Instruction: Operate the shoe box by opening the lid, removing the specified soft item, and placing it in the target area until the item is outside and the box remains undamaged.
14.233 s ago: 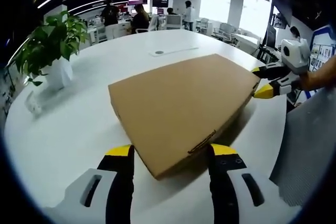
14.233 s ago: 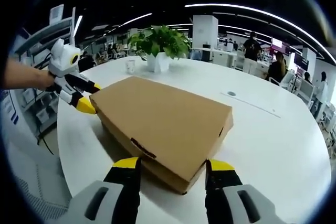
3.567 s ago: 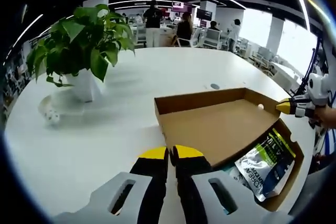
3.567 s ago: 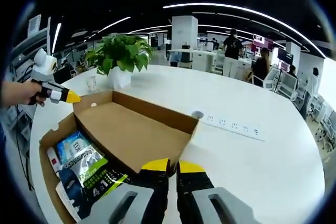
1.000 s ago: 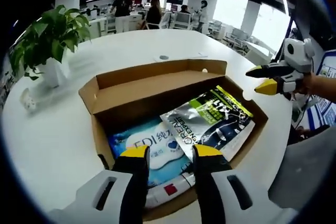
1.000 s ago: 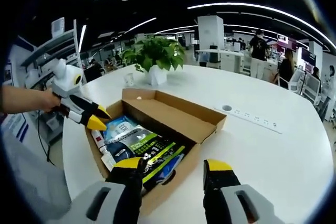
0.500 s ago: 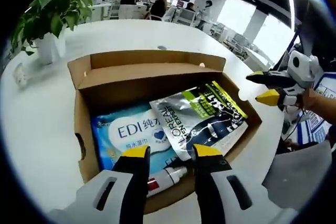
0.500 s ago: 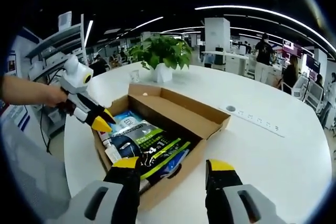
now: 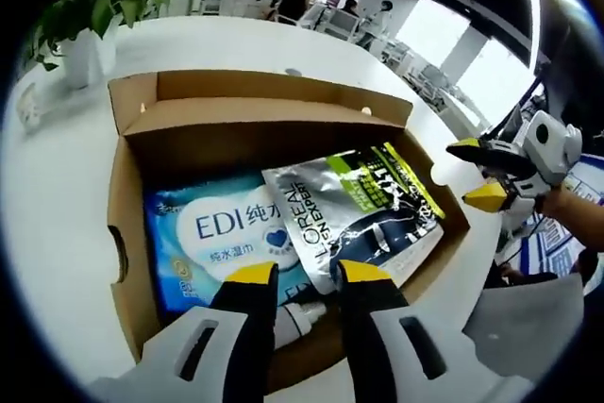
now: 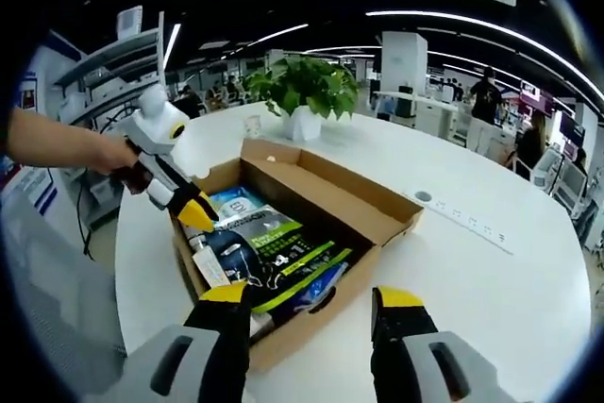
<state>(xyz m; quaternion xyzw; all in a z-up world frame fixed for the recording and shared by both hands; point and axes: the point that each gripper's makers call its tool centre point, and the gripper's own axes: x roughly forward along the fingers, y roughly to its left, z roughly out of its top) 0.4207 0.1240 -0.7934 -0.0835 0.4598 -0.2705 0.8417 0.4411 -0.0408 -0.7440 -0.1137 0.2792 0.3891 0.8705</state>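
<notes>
Both grippers are open and hold nothing: left gripper point(image 9: 296, 273) hangs over the shoe box point(image 9: 121, 233), right gripper point(image 10: 309, 301) at its near wall. Box sits lid-open on a white round table point(image 10: 491, 271) in an office. Silver-green pouch point(image 9: 368, 209) lies inside, long axis toward 1 o'clock, overlapping a blue wipes pack point(image 9: 212, 233).

potted plant point(image 10: 304, 92) on white table point(image 10: 528, 280).
</notes>
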